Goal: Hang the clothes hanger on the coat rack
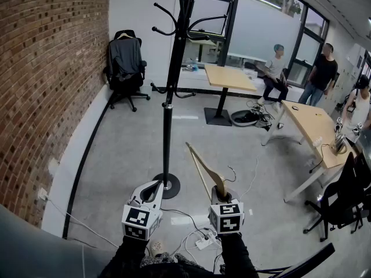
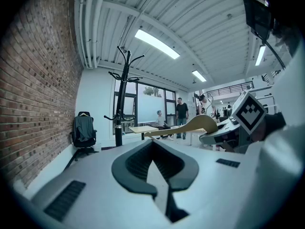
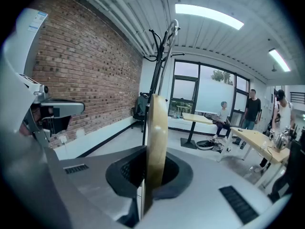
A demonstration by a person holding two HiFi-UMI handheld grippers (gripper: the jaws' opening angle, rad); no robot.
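At the far left a brick wall runs back to a chair draped with a jacket. Right of that the coat rack stands on the floor, its base near and its prongs high and far.

The left gripper hangs just beside that base with its jaws drawn together on nothing. It looks parked low and idle, out of the hanger's path. Its own view confirms the pads meet with only floor beyond them.

Right of it, the right gripper is clamped tight on the wooden hanger. One arm of the hanger slants up and left toward the pole but stays apart from it. The hanger is in the air, not yet on the rack. Pinching the wood rather than the metal probably leaves the hook free to catch a prong.

Each view adds something. The head view alone gives the layout: both grippers, the base, and the gap between hanger and pole. The left gripper view shows the hanger side-on, so its curve is plain, with the rack well beyond. The right gripper view turns the hanger edge-on. It also shows the hook up against the rack's prongs — a line-up I cannot make out in the head view.

Far right are tabletops and a few people.
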